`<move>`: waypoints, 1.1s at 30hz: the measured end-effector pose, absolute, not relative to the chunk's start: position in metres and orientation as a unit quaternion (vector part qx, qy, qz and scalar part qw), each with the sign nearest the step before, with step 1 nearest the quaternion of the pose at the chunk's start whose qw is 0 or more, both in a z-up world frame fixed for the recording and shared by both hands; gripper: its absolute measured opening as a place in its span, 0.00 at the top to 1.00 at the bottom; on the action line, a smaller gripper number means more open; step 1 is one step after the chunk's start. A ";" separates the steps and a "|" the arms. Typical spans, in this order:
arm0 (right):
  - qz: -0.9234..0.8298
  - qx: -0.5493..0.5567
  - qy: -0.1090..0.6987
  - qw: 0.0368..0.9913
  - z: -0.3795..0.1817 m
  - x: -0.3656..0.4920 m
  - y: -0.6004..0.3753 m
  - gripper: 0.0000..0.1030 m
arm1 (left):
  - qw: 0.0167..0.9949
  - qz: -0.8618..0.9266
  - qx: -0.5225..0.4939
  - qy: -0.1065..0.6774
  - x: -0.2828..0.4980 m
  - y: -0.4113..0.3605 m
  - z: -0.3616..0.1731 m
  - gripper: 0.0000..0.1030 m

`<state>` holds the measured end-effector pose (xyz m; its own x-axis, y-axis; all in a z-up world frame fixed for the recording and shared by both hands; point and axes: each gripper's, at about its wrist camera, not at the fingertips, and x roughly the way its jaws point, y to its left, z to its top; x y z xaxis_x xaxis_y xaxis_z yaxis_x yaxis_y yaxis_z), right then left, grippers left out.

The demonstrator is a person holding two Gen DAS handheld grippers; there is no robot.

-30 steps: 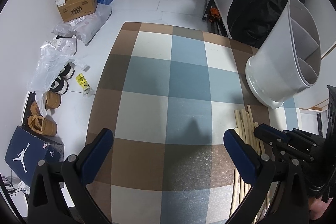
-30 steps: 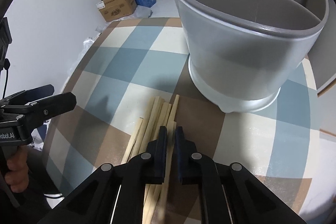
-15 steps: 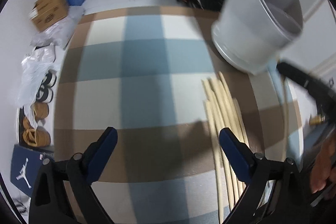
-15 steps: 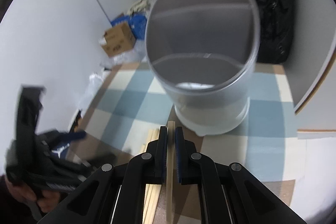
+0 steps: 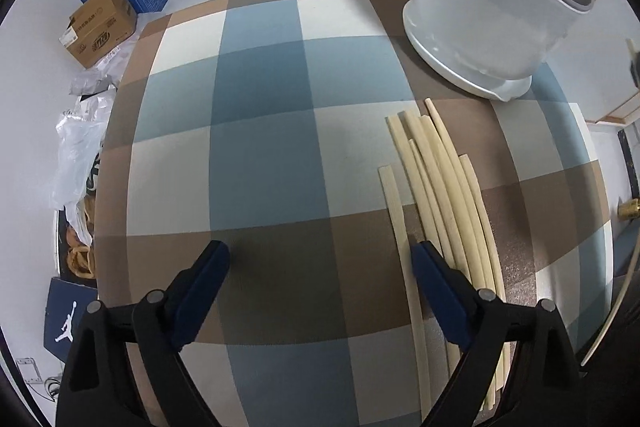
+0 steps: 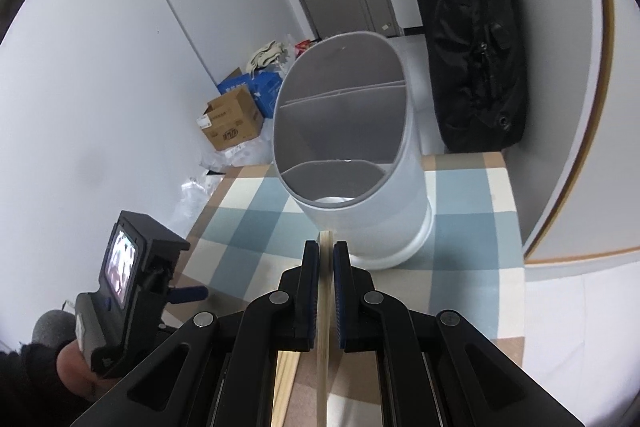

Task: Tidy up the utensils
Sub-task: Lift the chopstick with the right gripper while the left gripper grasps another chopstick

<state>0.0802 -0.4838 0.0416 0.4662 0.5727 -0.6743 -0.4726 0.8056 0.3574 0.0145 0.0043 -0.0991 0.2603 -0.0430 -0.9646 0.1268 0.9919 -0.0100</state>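
Observation:
Several pale wooden chopsticks [image 5: 444, 187] lie in a bundle on the checked tablecloth [image 5: 260, 147], in front of a white utensil holder [image 5: 480, 19] with three compartments. My left gripper [image 5: 320, 255] hovers over the cloth just left of the bundle, pointing steeply down. Its jaws are closing and press on nothing; the outermost chopstick shows just inside its right finger. My right gripper [image 6: 326, 251] is shut on a single chopstick [image 6: 323, 327], held above the table. The chopstick's tip points at the near side of the holder [image 6: 400, 219].
Left of the table, the floor holds a cardboard box [image 5: 100, 27], blue boxes, plastic bags and shoes. A black bag [image 6: 472, 47] stands behind the holder by the wall. A person's hand [image 6: 68, 359] grips the left gripper's handle.
My right gripper has lifted one chopstick off the bundle and risen, so the holder's open top now shows. My left gripper has shifted right toward the bundle and its jaws have narrowed slightly.

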 end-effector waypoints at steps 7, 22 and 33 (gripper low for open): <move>0.311 0.063 0.404 0.858 0.048 0.073 -0.489 0.94 | 0.791 -0.049 0.007 0.609 0.028 0.005 -0.102 0.23; 0.313 0.077 0.390 0.863 0.055 0.068 -0.502 0.94 | 0.814 -0.035 0.005 0.580 0.044 -0.008 -0.100 0.71; 0.314 0.086 0.382 0.865 0.061 0.067 -0.510 0.94 | 0.812 -0.055 -0.051 0.579 0.048 0.008 -0.098 0.98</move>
